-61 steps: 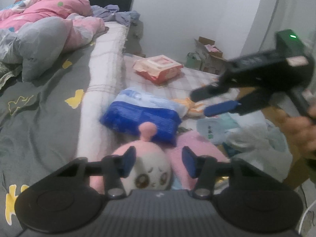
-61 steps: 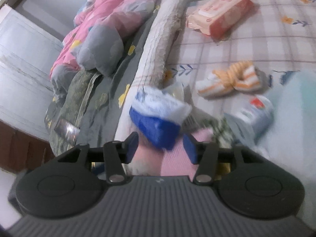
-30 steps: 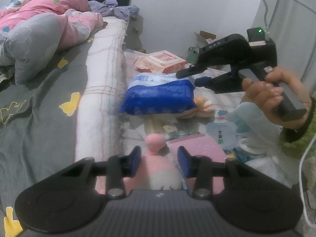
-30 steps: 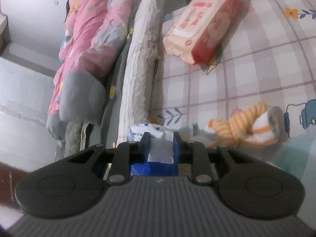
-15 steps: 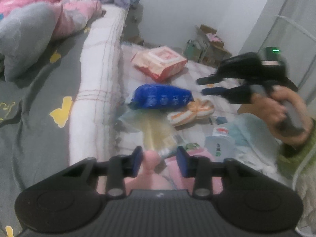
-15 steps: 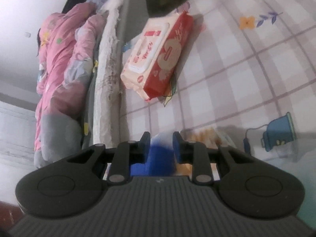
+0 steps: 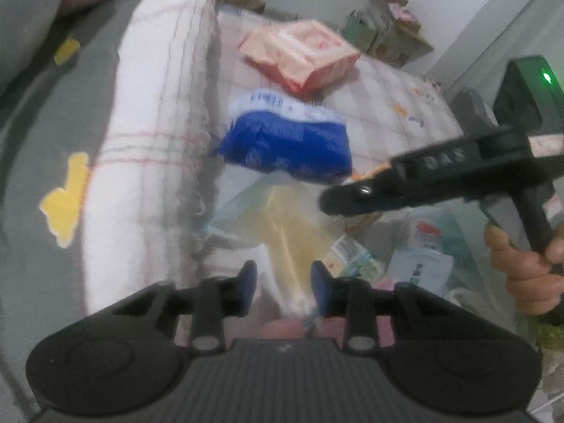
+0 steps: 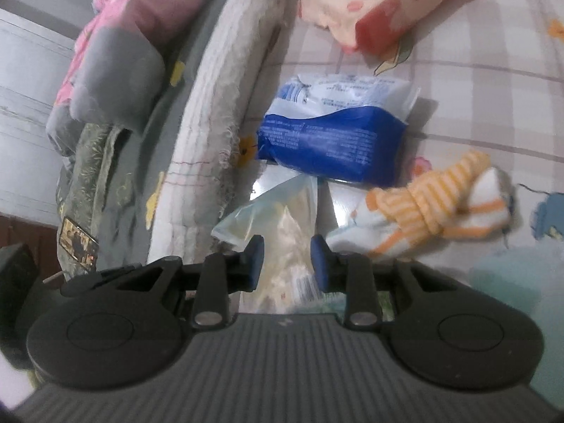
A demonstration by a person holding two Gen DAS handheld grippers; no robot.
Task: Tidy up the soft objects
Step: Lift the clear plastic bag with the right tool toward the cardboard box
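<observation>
While the right gripper (image 8: 284, 260) is opening, the blue-and-white pack (image 8: 335, 130) is left lying (nothing gripped); left gripper (image 7: 283, 283) is parted too.

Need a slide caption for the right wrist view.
Right gripper, jaws opening, over a clear bag beside the blue pack and striped socks.

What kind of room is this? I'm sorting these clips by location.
Most likely a bedroom: a bed with a grey sheet, a rumpled pink quilt piled on it, and a checked mattress strewn with wipes and socks.
</observation>
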